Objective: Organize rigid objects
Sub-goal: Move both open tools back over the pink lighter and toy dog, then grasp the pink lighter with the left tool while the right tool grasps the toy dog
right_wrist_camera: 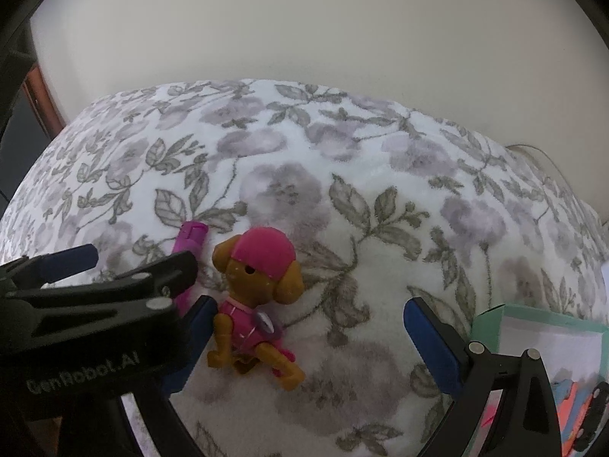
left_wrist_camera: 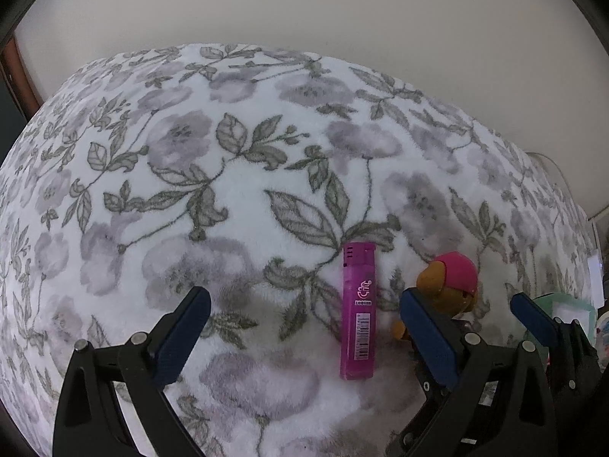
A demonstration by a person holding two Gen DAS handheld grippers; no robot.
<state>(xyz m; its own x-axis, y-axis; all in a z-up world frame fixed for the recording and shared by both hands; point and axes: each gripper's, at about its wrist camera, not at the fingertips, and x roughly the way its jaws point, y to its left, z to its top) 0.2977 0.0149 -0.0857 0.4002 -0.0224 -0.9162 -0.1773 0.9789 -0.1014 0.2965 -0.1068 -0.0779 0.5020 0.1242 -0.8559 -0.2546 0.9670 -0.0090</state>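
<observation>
Item 1. Fuzzy white fleece blanket (left_wrist_camera: 266,175) printed with grey-purple flowers and grey-green leaves; covers the whole work surface in both wrist views, with a plain cream wall (left_wrist_camera: 304,7) behind it.

Item 2. Translucent magenta plastic lighter (left_wrist_camera: 358,310), long and rectangular, with a barcode label near its lower end. Lies flat on the blanket, cap end toward 12 o'clock, between the fingers of the left gripper (left_wrist_camera: 304,327) but touching neither. In the right wrist view only its upper end shows, at about 10 o'clock from the toy's head.

Item 3. Small brown plastic puppy figure with a pink cap and pink vest (right_wrist_camera: 255,301). Lies on the blanket just beside the lighter, at its 3 o'clock in the left wrist view, head toward 12 o'clock. It sits inside the right gripper (right_wrist_camera: 306,339), close against the left blue pad; whether the pad touches it cannot be told.

Item 4. Mint-green open cardboard box with a white interior (right_wrist_camera: 491,320), at 4 o'clock in the right wrist view, beside the right finger. Orange and blue pieces show near it at the frame edge; too cropped to identify.

Item 5. Left gripper: black frame, blue pads, jaws spread wide, holding nothing.

Item 6. Right gripper: same build, jaws spread wide, nothing clamped.
</observation>
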